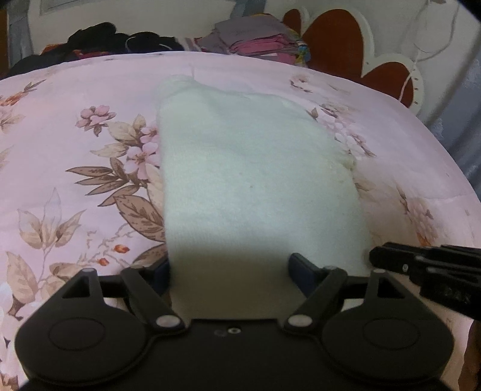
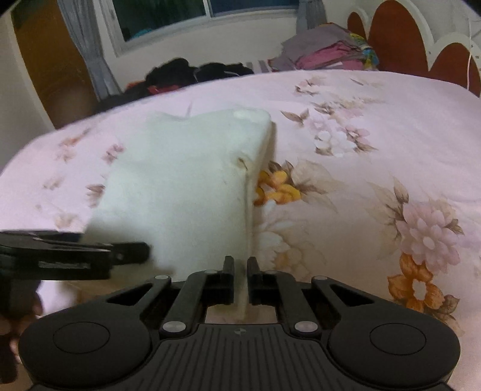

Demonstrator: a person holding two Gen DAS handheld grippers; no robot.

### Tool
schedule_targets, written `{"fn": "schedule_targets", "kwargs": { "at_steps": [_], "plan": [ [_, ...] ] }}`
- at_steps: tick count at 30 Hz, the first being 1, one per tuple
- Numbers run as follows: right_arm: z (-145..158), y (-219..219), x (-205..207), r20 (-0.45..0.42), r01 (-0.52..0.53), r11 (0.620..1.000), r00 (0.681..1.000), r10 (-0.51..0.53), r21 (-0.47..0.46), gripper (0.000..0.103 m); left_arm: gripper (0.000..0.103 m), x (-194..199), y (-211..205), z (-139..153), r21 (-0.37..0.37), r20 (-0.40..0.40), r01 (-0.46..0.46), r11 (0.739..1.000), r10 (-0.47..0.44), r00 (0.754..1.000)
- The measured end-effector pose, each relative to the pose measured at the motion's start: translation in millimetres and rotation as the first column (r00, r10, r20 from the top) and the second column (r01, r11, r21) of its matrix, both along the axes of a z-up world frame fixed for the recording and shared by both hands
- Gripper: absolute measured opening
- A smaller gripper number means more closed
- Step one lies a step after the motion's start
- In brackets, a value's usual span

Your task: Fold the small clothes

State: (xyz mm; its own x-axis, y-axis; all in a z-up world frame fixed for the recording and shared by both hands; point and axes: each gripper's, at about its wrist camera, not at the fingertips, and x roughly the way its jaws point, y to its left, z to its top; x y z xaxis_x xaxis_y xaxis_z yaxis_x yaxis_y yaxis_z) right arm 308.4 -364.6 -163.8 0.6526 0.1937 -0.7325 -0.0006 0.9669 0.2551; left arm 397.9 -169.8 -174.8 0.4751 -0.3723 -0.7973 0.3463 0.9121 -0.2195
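Observation:
A white fleece garment (image 1: 252,168) lies folded on the pink floral bedspread (image 1: 75,90). My left gripper (image 1: 231,267) stands open at the garment's near edge: its left finger sits by the cloth's left side and its right finger rests over the cloth. In the right wrist view the garment (image 2: 180,180) has a thick folded right edge, and this edge runs down between the fingers of my right gripper (image 2: 240,264). Those jaws stand narrowly apart around the edge. The right gripper (image 1: 378,255) also shows in the left wrist view, and the left gripper (image 2: 141,252) in the right wrist view.
A stack of folded clothes (image 1: 255,39) and a heap of dark clothes (image 1: 120,39) lie at the bed's far side. A white headboard with red heart panels (image 1: 336,39) rises at the back right. A window (image 2: 168,15) and a curtain (image 2: 87,54) stand behind the bed.

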Motion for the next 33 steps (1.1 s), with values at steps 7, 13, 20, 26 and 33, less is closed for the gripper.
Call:
{"fn": "schedule_targets", "kwargs": {
  "at_steps": [7, 13, 20, 26, 33],
  "plan": [
    [-17, -3, 0, -0.040, -0.041, 0.999, 0.998, 0.041, 0.005, 0.016, 0.081, -1, -1, 9, 0.027, 0.015, -0.036, 0.999, 0.035, 0.999],
    [-10, -11, 5, -0.038, -0.077, 0.997, 0.996, 0.077, -0.018, 0.016, 0.081, 7, 5, 28, 0.034, 0.042, -0.064, 0.997, 0.062, 0.997],
    [12, -32, 29, 0.027, -0.017, 0.997, 1.000, 0.015, 0.077, 0.057, 0.084, 30, 19, 49, 0.032, 0.072, -0.109, 0.994, 0.106, 0.992],
    [8, -28, 67, 0.034, -0.006, 0.993, 0.999, 0.001, 0.122, 0.058, 0.085, 52, 17, 43, 0.002, 0.050, -0.133, 0.991, 0.132, 0.990],
    [-9, -40, 111, -0.040, 0.077, 0.971, 0.997, -0.070, 0.228, 0.058, 0.085, 73, 10, 29, -0.029, 0.008, -0.125, 0.992, 0.125, 0.992]
  ]
}}
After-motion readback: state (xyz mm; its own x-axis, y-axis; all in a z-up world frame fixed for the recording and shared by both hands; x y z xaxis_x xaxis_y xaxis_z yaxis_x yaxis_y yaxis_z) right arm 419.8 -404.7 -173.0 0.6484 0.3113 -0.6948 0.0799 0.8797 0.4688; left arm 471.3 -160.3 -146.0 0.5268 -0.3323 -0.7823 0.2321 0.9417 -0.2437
